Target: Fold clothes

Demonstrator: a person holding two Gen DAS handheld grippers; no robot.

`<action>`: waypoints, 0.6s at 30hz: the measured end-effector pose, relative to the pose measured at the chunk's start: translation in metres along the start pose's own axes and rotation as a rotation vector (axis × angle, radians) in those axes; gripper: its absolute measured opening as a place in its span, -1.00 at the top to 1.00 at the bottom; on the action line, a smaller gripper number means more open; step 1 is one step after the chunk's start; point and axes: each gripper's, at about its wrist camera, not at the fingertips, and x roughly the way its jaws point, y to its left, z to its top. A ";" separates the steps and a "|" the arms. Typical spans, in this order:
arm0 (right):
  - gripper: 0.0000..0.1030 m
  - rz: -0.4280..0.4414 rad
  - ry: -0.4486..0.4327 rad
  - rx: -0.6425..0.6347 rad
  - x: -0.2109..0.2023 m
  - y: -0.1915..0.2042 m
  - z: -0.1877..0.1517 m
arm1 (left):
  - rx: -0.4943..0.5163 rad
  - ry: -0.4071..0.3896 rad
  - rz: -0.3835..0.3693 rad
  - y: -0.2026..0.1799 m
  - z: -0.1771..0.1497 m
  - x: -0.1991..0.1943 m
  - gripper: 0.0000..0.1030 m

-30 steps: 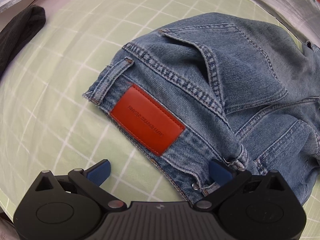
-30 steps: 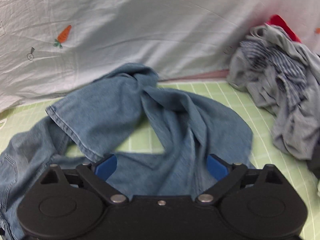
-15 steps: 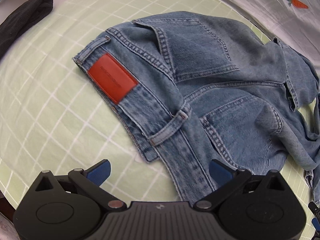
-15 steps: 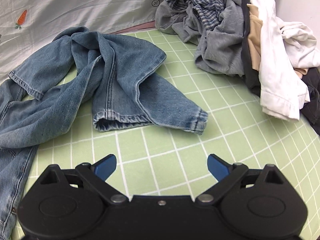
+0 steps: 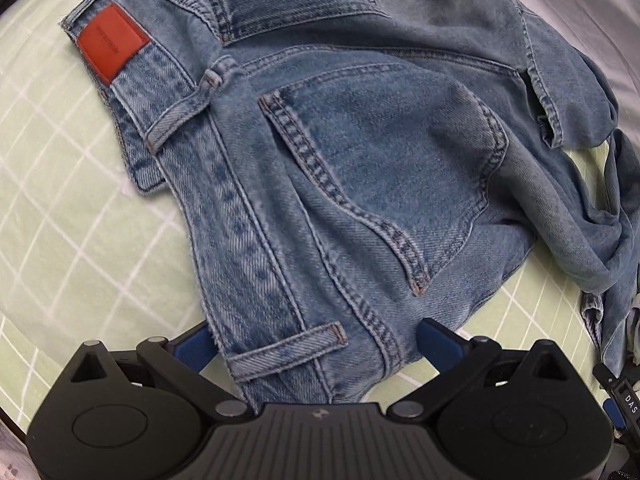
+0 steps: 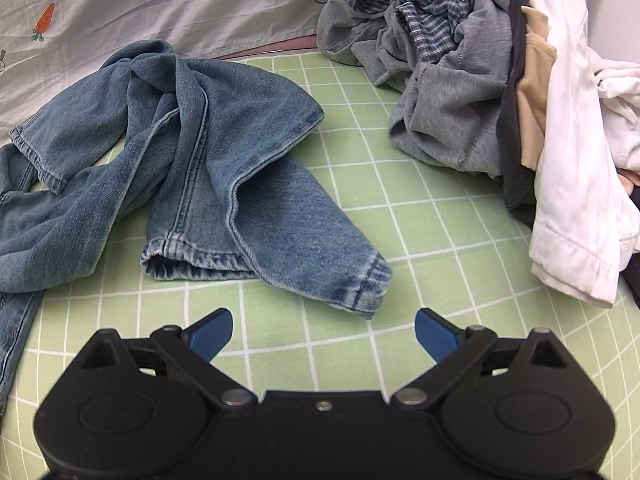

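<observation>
Jeans [image 5: 360, 160]: blue denim, lying rumpled and back side up on the green checked surface [image 5: 60, 200]; red patch [image 5: 112, 42] on the waistband at far left; legs twisted and crossed toward the right, both hems [image 6: 264, 268] lying flat

Left tool [image 5: 316, 340]: fingers spread wide, straddling the near end of the waistband beside a belt loop [image 5: 288, 344]; nothing clamped, contact with the cloth unclear

Right tool [image 6: 324, 332]: fingers spread wide, empty, just short of the nearest leg hem

Pile of clothes [image 6: 460, 80]: grey, checked, tan and white garments, far right, apart from the jeans

Sheet [image 6: 160, 0]: pale, printed with carrots, along the far edge

Step, as judged: getting hold of the jeans to spread them out; no fold made yet

Next move calls for: closing the left tool on the waistband and the right on a hem, then pulling the legs straight
</observation>
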 end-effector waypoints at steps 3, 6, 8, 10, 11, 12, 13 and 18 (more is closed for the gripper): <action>-0.92 0.009 0.012 0.001 0.005 -0.002 0.000 | 0.006 -0.023 0.034 -0.003 -0.004 -0.002 -0.82; -0.92 0.018 0.019 0.003 0.009 -0.004 -0.001 | -0.004 -0.043 0.054 -0.001 -0.006 -0.005 -0.60; -0.92 0.020 0.029 0.005 0.012 -0.004 -0.002 | -0.004 -0.054 0.050 -0.001 -0.008 -0.008 -0.33; -0.92 0.013 0.041 0.009 0.014 -0.004 -0.004 | -0.008 -0.064 0.044 0.000 -0.010 -0.010 -0.10; -0.92 0.012 0.046 0.010 0.015 -0.004 -0.006 | -0.012 -0.069 0.038 0.000 -0.011 -0.011 0.10; -0.92 0.012 0.051 0.011 0.015 -0.004 -0.008 | -0.017 -0.073 0.032 0.001 -0.012 -0.012 0.18; -0.92 0.009 0.056 0.013 0.016 -0.004 -0.009 | -0.024 -0.078 0.021 0.003 -0.013 -0.014 0.26; -0.92 -0.005 0.067 0.019 0.013 -0.003 -0.013 | 0.043 -0.148 0.064 0.000 -0.017 -0.038 0.40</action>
